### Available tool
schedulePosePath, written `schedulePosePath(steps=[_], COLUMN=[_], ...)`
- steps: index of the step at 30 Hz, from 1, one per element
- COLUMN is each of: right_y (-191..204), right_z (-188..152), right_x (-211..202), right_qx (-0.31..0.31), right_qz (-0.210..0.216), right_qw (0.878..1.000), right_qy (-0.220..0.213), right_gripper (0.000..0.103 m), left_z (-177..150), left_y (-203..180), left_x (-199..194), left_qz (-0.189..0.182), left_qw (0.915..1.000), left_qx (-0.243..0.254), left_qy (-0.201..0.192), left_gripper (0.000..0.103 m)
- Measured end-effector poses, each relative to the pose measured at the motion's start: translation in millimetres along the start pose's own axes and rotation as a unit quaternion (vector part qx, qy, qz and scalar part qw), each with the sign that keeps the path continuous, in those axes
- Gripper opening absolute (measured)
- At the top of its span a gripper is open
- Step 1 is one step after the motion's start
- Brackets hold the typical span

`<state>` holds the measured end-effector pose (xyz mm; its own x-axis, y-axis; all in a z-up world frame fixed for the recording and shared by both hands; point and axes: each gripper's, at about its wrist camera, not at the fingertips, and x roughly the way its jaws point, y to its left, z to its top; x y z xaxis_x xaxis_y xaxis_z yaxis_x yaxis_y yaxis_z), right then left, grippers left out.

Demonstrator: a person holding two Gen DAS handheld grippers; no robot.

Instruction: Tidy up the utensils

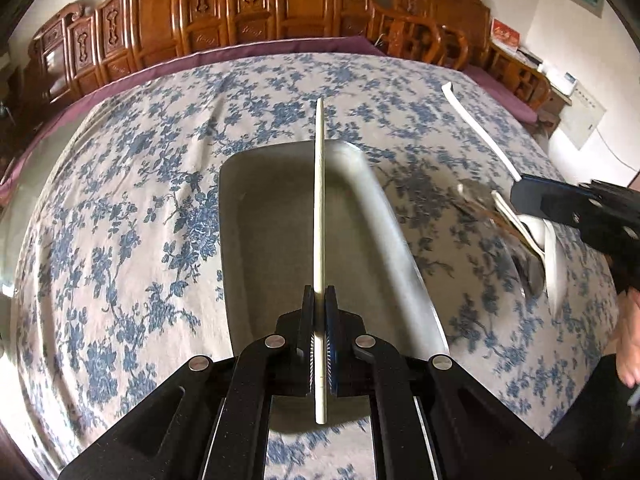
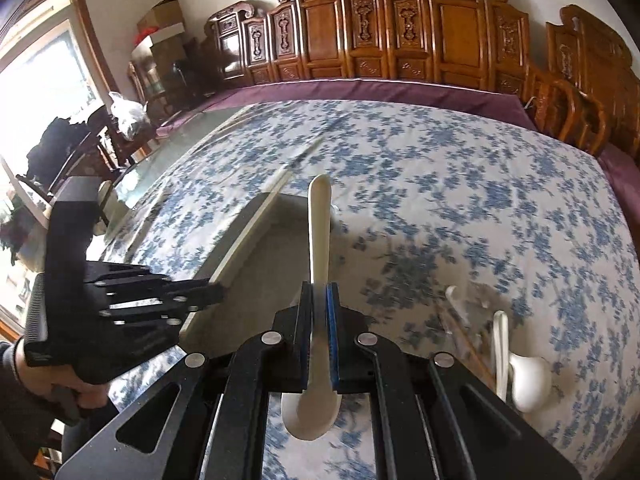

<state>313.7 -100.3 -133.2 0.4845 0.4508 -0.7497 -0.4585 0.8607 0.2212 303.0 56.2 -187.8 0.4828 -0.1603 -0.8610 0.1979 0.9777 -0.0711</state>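
Two grippers are at work over a table covered with a blue-flowered cloth, each carrying one white utensil.

From the left wrist camera, the left gripper has its jaws closed tight on one white chopstick, which sticks straight out over a single rectangular grey tray lying near the middle of the surface. The tray looks empty inside. Toward the right edge of the surface the right gripper comes in from the side, clamped on one white spoon whose long handle points to the far right corner. Below it lies a blurred heap of utensils: white pieces and some shiny metal, too smeared for me to count. A hand shows at the right border.

From the right wrist camera, the right gripper pinches the white spoon by its handle, the bowl hanging back beneath the jaws. The tray sits ahead and to the left, the left gripper over its near end with the chopstick slanting across it. Only this view shows the person's left hand around the grip, a window at the left, and one more white spoon lying on the cloth near the right edge, with what looks like a pair of brown chopsticks, blurred, just beside it. Carved wooden chairs line the far edge.
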Motion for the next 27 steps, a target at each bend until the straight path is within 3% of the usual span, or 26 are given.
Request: schedulePosePath(steps=[6, 10, 20, 27], right_y=[17.2, 26.7, 46.0, 52.5], right_z=[4.2, 7.0, 13.3, -0.8], right_x=[16.9, 31.3, 79.5, 95.7], right_qx=[-0.004, 0.000, 0.040, 0.027], right_qz=[0.014, 0.024, 0.053, 0.035], right_qw=[1.000, 1.000, 0.998, 0.998], right_qy=[0.003, 0.006, 0.023, 0.042], right_gripper=[0.009, 0.009, 0.009, 0.010], left_z=[-1.8, -7.5, -17.5, -21.5], left_y=[6.2, 15.0, 44.5, 49.4], left_x=[3.5, -5.6, -30.2, -36.0], left_qz=[0.007, 0.010, 0.033, 0.032], left_qw=[1.0000, 0.9999, 0.9988, 0.9986], left_qx=[-0.001, -0.009, -0.028, -0.032], left_qy=[0.005, -0.005, -0.022, -0.025], left_gripper=[0.005, 0.016, 0.017, 0.017])
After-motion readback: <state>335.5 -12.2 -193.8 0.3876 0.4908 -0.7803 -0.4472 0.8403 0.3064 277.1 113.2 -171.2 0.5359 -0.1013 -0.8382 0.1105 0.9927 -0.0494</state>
